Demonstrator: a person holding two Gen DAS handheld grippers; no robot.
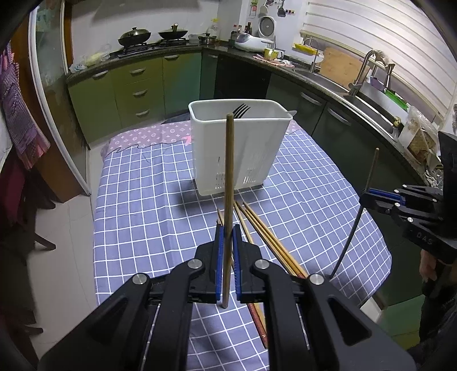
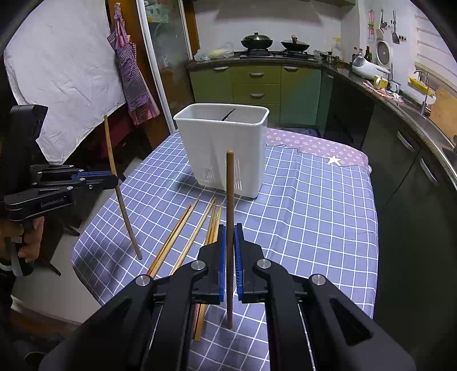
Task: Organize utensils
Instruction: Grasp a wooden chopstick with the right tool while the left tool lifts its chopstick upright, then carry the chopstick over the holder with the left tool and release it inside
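Home kitchen: woks (image 1: 134,36) on stove, green cabinets (image 1: 137,85), sink (image 1: 371,107), rice cooker (image 1: 267,27).

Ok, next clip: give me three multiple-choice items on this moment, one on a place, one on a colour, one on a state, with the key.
1. Where do the loose chopsticks lie?
A. inside the white utensil holder
B. on the checked tablecloth in front of the holder
C. on the kitchen counter

2. What colour are the pads on the gripper fingers?
A. blue
B. red
C. yellow

3. What is the left gripper doing?
A. open over the cloth
B. shut on an upright chopstick
C. shut on a fork

Key: 1 B, they rest on the checked tablecloth between the grippers and the white utensil holder. 2 A, the pads show blue. 3 B, the left gripper clamps an upright chopstick; the right gripper clamps another chopstick.
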